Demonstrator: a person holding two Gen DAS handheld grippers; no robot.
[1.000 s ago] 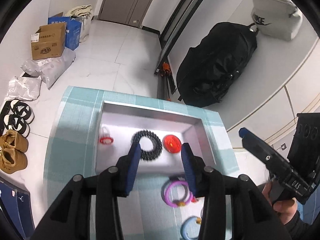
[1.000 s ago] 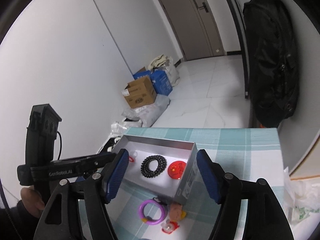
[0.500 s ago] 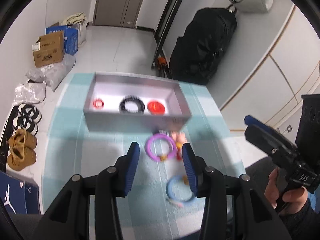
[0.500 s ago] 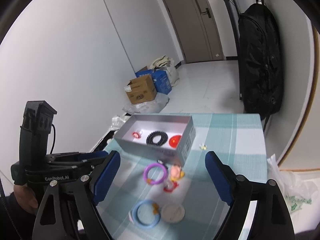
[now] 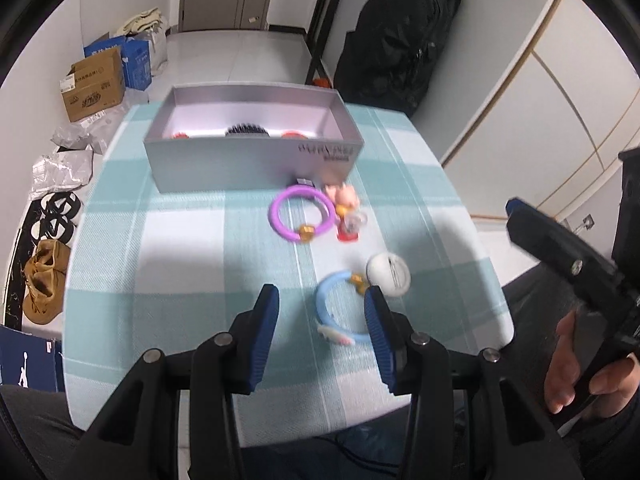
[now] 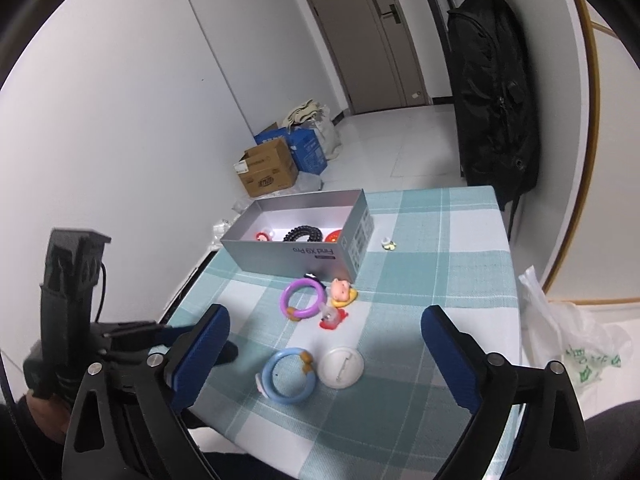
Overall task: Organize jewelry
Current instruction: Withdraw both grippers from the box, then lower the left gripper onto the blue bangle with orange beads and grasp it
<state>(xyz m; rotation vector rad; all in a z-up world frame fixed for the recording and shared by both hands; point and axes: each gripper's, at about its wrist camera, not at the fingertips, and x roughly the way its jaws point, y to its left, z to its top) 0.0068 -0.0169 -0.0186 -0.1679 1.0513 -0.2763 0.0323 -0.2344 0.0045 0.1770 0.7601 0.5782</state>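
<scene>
Two grippers over the near edge of a teal-and-white checked cloth surface (image 6: 432,264), both spread wide and holding nothing. Left gripper (image 5: 320,320) with blue ribbed pads, hovering just above a light blue ring bracelet with a gold bead (image 5: 334,308); also seen at the left edge of the right wrist view (image 6: 132,334), held in a hand. Right gripper (image 6: 324,352) with jaws far apart, framing the same light blue ring bracelet with a gold bead (image 6: 286,378) and a white round disc (image 6: 343,367) touching it on the right.

Farther in, a purple ring bracelet with an amber bead (image 6: 302,298), flat on the cloth; just beside it, a small red-and-clear charm (image 6: 332,317) and a pink pig figure on a yellow base (image 6: 341,291). A tiny black-and-white piece (image 6: 310,277) touching the purple ring's far edge, details too small to make out.

Behind these, an open silver cardboard box (image 6: 288,258) printed "Find X9 Pro", holding in a row a small red ring-like item (image 6: 264,235), a black beaded bracelet (image 6: 303,234) and a red round piece (image 6: 333,235). To the box's right, apart on the cloth, a small white-and-yellow trinket (image 6: 388,243).

Beyond the surface, on the floor, a brown cardboard carton (image 6: 266,172) and a blue box (image 6: 306,152); a black bag (image 6: 492,100) hanging by the wall.
</scene>
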